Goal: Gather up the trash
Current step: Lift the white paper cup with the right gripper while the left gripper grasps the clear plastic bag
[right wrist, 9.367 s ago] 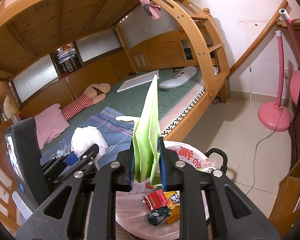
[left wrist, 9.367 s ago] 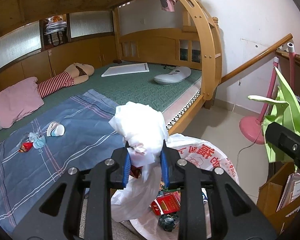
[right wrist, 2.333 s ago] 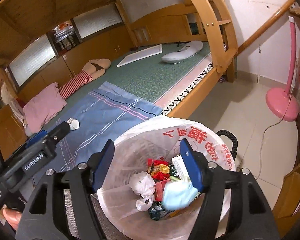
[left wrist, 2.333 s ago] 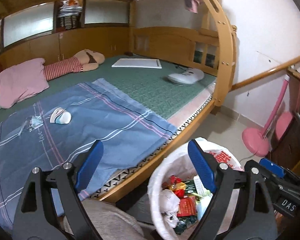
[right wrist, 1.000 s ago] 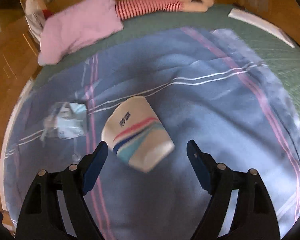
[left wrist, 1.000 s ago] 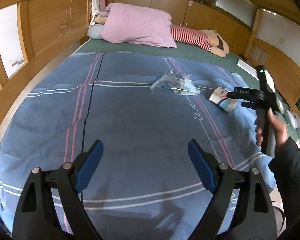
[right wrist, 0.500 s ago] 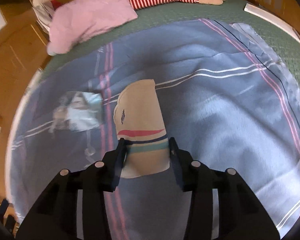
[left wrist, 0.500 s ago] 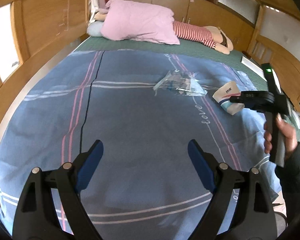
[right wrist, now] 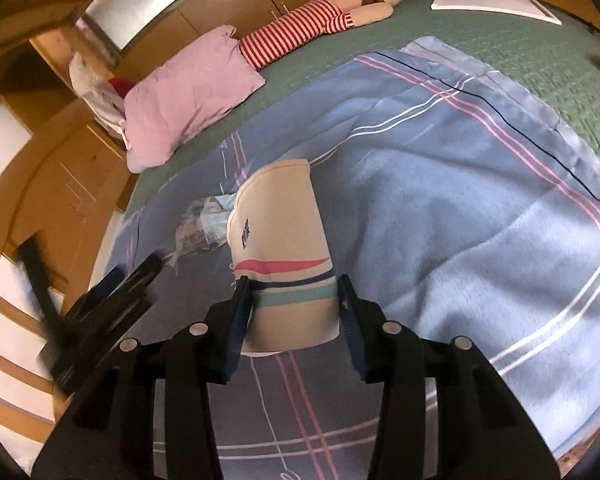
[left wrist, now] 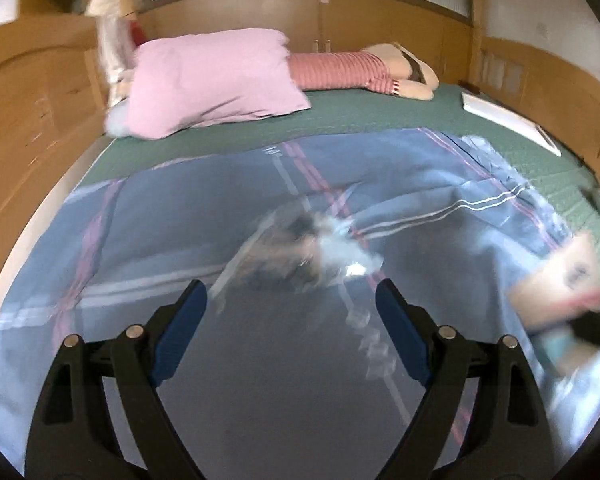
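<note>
Wooden panelling and frosted glass panes are seen behind a bed covered by a green patterned mat (left wrist: 380, 120), over which a blue blanket with pink and white stripes (right wrist: 460, 208) is spread. At the head of the blanket a pink pillow (left wrist: 212, 80) is laid, with a stuffed doll in a red-and-white striped top (right wrist: 300, 28) beside it. A flat white board (right wrist: 496, 5) is seen on the mat beyond the far edge of the blanket.

A cream paper cup with pink, navy and teal bands (right wrist: 280, 256) is gripped near its lower end by the right tongs (right wrist: 296, 300), whose pads have just been closing and are now pressed against both sides of it; the cup is held above the blanket. A crumpled clear plastic wrapper (left wrist: 300, 252) is lying on the blanket just beside the cup, on the pillow side. The left tongs (left wrist: 292, 320) are held wide apart over the blanket, just short of the wrapper, with nothing between the pads; the picture there is blurred.
</note>
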The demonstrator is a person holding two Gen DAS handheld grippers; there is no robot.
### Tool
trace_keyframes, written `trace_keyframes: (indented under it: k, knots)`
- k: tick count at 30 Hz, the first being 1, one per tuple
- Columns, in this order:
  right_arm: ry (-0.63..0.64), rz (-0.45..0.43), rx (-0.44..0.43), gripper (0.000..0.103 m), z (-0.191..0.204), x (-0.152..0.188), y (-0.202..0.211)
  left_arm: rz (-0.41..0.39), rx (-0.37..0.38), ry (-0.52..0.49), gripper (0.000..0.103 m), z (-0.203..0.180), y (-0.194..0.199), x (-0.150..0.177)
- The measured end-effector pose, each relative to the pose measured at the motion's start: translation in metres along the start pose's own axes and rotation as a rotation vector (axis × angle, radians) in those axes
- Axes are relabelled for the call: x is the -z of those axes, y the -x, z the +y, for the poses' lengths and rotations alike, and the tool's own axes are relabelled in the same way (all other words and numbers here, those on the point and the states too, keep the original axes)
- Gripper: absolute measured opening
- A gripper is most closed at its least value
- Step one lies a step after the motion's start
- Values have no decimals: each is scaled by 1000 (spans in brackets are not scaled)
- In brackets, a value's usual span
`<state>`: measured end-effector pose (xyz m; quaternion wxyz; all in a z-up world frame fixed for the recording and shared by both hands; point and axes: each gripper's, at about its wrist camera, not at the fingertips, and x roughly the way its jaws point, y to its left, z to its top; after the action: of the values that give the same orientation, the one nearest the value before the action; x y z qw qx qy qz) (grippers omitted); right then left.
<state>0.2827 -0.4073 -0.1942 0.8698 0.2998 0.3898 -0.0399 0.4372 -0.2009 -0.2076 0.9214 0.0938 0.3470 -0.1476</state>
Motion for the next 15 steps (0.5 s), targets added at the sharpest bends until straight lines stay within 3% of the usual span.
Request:
trace_keyframes:
  k: [6, 9, 11, 13, 15]
  knots:
    - [-37, -4, -33, 44, -3, -5, 6, 118, -20, -5, 89, -20, -87, -15]
    - [-40, 2, -49, 44, -6, -8, 2, 163, -22, 16, 85, -20, -109, -14]
    - [-42, 3, -49, 44, -8, -10, -2, 170, -34, -4, 45, -21, -114, -14]
    - [-54, 11, -50, 44, -9, -10, -7, 177, -16, -12, 25, -22, -114, -15]
    - [-62, 14, -61, 44, -7, -11, -8, 171, -12, -18, 15, -21, -110, -16]
